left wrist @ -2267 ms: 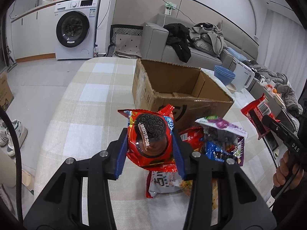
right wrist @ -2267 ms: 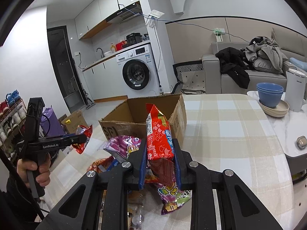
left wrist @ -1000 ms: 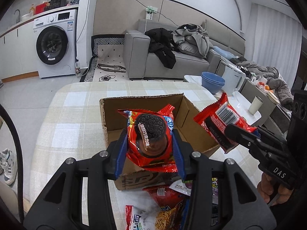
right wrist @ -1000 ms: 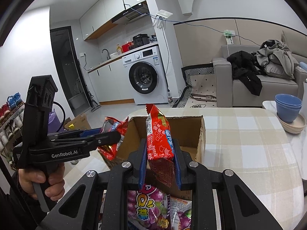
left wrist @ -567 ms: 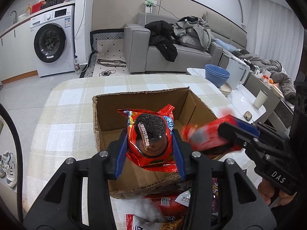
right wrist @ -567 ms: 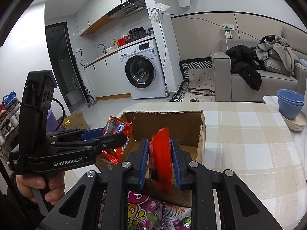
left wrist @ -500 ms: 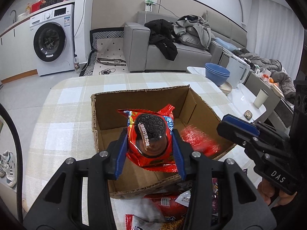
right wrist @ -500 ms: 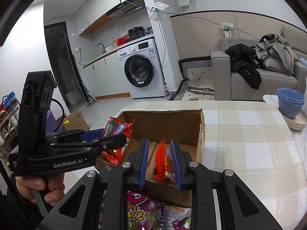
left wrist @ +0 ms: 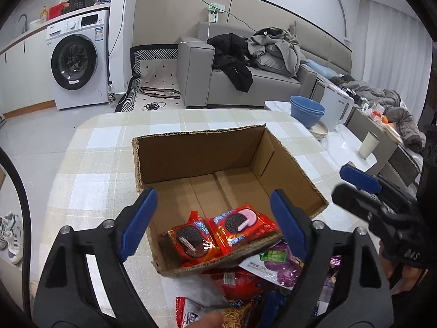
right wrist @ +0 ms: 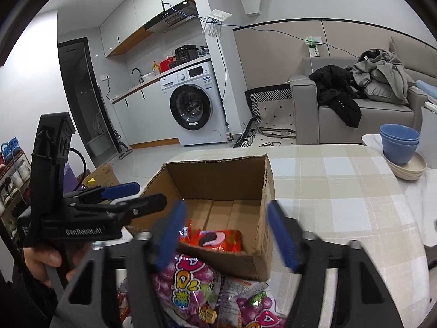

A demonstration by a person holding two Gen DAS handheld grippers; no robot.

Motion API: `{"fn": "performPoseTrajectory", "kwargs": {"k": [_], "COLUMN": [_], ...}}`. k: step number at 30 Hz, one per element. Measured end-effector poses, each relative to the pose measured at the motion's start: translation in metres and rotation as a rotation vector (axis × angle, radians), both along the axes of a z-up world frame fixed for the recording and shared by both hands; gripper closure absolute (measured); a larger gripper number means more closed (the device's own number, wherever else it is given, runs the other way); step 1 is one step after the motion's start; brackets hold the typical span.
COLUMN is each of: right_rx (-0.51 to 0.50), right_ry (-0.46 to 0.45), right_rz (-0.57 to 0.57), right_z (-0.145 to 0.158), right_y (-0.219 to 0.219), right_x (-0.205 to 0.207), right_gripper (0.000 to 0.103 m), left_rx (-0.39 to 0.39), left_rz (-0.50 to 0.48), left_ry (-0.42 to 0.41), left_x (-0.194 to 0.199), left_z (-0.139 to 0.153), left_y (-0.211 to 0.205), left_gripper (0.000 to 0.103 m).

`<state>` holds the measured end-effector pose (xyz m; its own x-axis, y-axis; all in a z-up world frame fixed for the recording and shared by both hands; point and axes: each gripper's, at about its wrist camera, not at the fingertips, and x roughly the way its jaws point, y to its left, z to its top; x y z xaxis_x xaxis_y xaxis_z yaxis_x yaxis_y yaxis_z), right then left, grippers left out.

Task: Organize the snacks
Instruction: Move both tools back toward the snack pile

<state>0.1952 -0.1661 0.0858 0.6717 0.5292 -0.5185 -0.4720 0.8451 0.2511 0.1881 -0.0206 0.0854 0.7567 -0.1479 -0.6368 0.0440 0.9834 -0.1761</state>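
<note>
the left gripper (left wrist: pixel 210 218) and right gripper (right wrist: pixel 226 235) both hang spread wide with nothing between the fingers; nearest, the pile of snack bags (right wrist: pixel 191 292) looks light, crinkly and slippery, best pinched at a sealed edge; beyond, two red cookie packs (left wrist: pixel 215 232) lie in the cardboard box (left wrist: pixel 191 153); only the left view shows both packs whole.
</note>
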Motion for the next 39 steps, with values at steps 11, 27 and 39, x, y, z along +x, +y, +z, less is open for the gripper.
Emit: {"fn": "performPoseTrajectory", "kwargs": {"k": [11,27,39], "right_rx": [0.005,-0.001,-0.03], "right_ry": [0.029,0.095,0.146], "right_rz": [0.006,-0.008,-0.01], "right_z": [-0.003,-0.025,-0.043], "right_y": [-0.019,-0.038,-0.04], "right_x": [-0.027,-0.073,-0.105], "right_gripper": [0.001,0.001,0.001], "left_rx": [-0.043,0.018,0.021], "left_rz": [0.05,0.06,0.036], "left_ry": [-0.001,0.028,0.025], "left_x": [-0.043,-0.104,-0.14], "left_z": [0.004,-0.007,-0.014], "left_y": [0.018,0.009,0.002], "left_gripper": [0.001,0.001,0.001]}}
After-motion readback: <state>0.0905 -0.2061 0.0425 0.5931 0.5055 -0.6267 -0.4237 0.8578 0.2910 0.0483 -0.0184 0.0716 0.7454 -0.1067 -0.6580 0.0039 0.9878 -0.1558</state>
